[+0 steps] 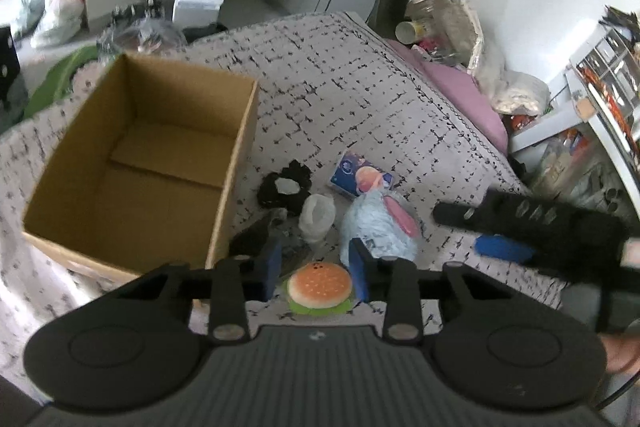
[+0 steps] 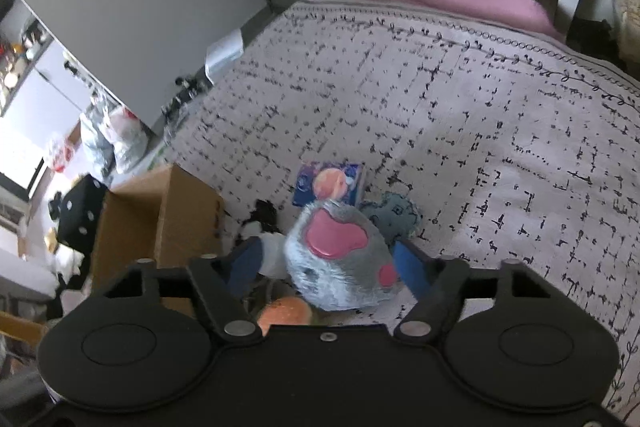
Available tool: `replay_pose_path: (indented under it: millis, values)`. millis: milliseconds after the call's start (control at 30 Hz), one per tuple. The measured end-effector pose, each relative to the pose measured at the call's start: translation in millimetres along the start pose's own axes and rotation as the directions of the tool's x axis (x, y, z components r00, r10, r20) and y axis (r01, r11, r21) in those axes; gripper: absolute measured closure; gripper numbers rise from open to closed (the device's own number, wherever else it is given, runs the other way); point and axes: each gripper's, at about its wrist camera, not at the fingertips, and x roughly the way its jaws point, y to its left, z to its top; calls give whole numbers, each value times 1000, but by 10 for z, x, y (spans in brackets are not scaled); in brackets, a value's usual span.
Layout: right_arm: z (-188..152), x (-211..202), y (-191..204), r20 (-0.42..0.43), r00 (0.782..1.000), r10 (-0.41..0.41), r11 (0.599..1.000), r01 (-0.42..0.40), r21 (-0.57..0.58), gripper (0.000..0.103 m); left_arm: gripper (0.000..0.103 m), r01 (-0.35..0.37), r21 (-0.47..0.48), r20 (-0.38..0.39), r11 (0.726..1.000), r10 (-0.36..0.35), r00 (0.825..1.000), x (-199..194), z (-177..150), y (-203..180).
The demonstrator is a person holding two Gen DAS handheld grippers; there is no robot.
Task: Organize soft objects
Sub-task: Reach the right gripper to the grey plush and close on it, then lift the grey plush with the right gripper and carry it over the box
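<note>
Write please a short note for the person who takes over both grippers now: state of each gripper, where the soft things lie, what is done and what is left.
Left gripper: open, holding nothing, fingers either side of the burger toy on the bedspread.
Right gripper: open, straddling the blue plush, not visibly clamped.
Cardboard box: to the left of the pile, nothing visible inside.
Between box and plush: black scrunchie, white pouch. Behind the plush: tissue pack.
Done: nothing boxed yet.
Left: probably grip burger and plush, place them in the box, then the other items.

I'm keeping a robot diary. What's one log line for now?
left tool: open over burger toy | right tool: open around blue plush | box: empty
</note>
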Motion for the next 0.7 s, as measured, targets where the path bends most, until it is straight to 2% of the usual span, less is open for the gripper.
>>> replay_pose_path:
  millis: [233,333,400,600,700]
  values:
    - [-106,361,-120,-51,997,56,998,-56,4,42,69,16,-43,-43,999,-18,999,274,18,-74]
    - [-146,549,-172,-98,994,57,998,-58,-9,53,69,-3,-41,-60,999,0,998,416,32,-96]
    - [-150,600,-227,-97,994,48,999,-48,2,62,69,-16,-36,-71,999,13,997,502,35,-113]
    - [-33,572,-474,-76,991,109,989,-100,108,71,69,3,-7,-102,1000,-3,995,741,35,-244]
    - [7,582,-567,-80,988,136,984,-125,131,73,68,15,-3,-109,1000,-15,994,836,45,-334]
